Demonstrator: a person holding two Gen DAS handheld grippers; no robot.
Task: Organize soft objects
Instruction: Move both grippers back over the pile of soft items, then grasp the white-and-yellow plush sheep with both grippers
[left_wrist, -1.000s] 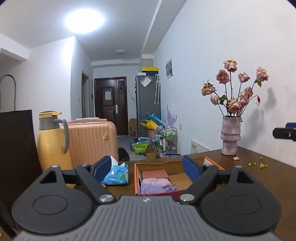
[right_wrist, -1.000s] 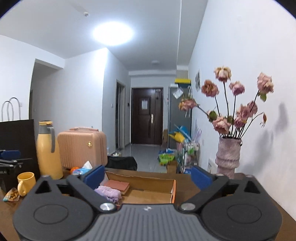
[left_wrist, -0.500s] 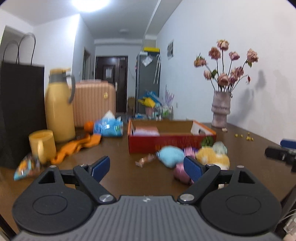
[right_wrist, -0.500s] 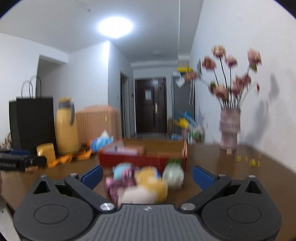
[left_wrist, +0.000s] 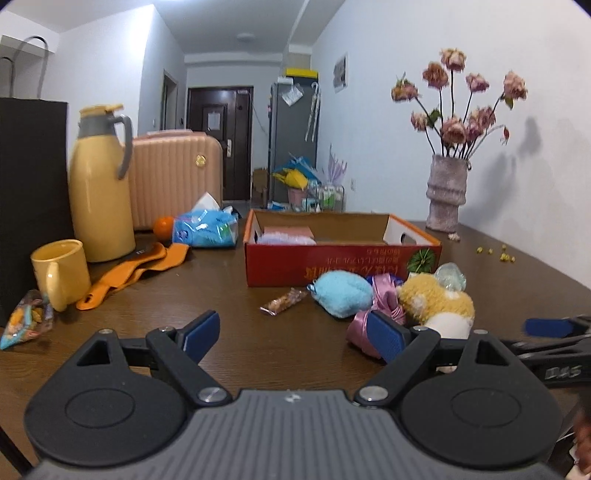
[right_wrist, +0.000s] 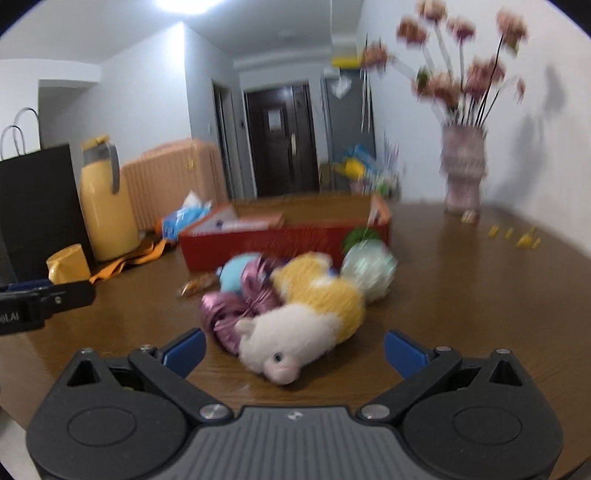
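Note:
Soft things lie in a heap on the brown table in front of a red cardboard box (left_wrist: 343, 258): a blue plush (left_wrist: 341, 293), a pink satin scrunchie (left_wrist: 373, 321), a yellow and white plush toy (left_wrist: 436, 299) and a pale green puff (left_wrist: 448, 275). Folded pink and lilac cloths rest inside the box. My left gripper (left_wrist: 293, 334) is open and empty, left of the heap. My right gripper (right_wrist: 294, 350) is open low over the table, and the plush toy (right_wrist: 306, 317) lies just ahead between its blue pads, untouched. The scrunchie (right_wrist: 236, 306) sits left of the toy.
A yellow thermos (left_wrist: 99, 192), yellow mug (left_wrist: 61, 271), black paper bag (left_wrist: 29, 206), orange cloth (left_wrist: 136, 266), tissue pack (left_wrist: 205, 229) and snack bag (left_wrist: 22, 325) crowd the left. A snack bar (left_wrist: 282, 301) lies near the blue plush. A vase of dried roses (left_wrist: 445, 197) stands far right.
Both grippers have come down toward the table and tipped forward. The heap of soft things, hidden a second ago, now lies close ahead. Both stay open.

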